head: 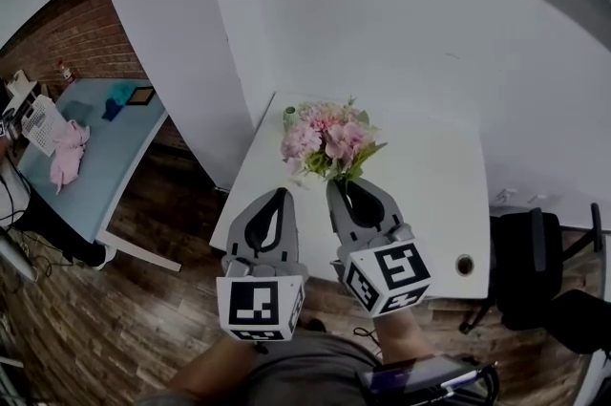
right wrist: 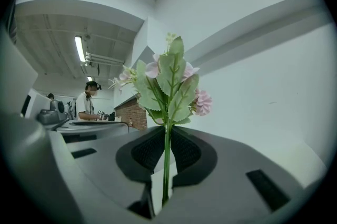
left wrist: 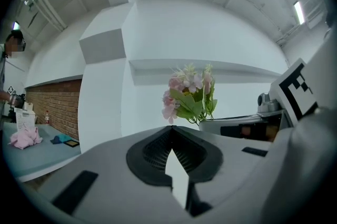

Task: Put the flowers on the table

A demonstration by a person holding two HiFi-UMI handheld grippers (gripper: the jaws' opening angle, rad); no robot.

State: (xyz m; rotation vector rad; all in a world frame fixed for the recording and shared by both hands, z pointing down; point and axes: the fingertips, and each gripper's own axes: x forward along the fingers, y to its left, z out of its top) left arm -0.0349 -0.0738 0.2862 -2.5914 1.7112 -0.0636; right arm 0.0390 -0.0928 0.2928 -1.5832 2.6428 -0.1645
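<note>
Containers first: found only a small pale-green pot (head: 289, 116) at the far left corner of the white table (head: 430, 194), too small to read for contents, and a white basket (head: 40, 122) on a blue table (head: 115, 165) well to the left of the white table, likewise unreadable inside. Saw the flowers (head: 329, 141), a pink bunch with green leaves, in neither, but over the left half of the white table, just nearer than the pot. Found the right gripper (head: 336, 187) at the near edge of that table, jaws pinching the thin green stem (right wrist: 167, 165), blooms standing past the tips. Found the left gripper (head: 284, 194) just left of it, over the near left corner, jaws pressed together on nothing. Could not tell whether the bunch touched the table top or hung clear of it. Could not follow the stem's lower end, sunk in the gap between the jaws. Noted a round hole (head: 465, 264) by the near right corner, with bare top to the right of the flowers and beyond them. Noted a black chair (head: 535, 261) close against the right side, a white wall along the far edge, and open wooden floor (head: 143, 318) off the left edge.
</note>
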